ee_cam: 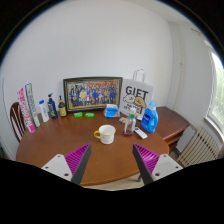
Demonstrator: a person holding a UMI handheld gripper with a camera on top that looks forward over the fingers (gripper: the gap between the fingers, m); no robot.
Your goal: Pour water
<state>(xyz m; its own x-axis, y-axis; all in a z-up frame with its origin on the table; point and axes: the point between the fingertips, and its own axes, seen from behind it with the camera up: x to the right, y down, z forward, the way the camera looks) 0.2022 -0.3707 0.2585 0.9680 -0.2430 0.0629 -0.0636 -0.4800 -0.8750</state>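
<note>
The hand-held gripper (pixel 108 160) was spread wide, its two dark fingers well apart, each with a magenta pad (pixel 76 157) on its inner face. Nothing lay between them and they touched nothing; they hung above the near part of the round brown wooden table (pixel 60 150).

Beyond the fingers, roughly in line with the gap between them, a white ceramic mug with a yellowish handle (pixel 105 133) stood upright on the tabletop, well apart from the fingertips. Just to its right stood a small clear bottle with a pinkish cap (pixel 129 125), and farther right a blue plastic jug (pixel 150 119).

Behind these, a framed group photograph (pixel 92 94) leaned against the white wall, with a white paper bag printed "GIFT" (pixel 136 97) to its right. A row of small bottles (pixel 48 106) stood at the table's left, beside a wooden chair back (pixel 17 120). A white radiator (pixel 200 146) stood at the far right.
</note>
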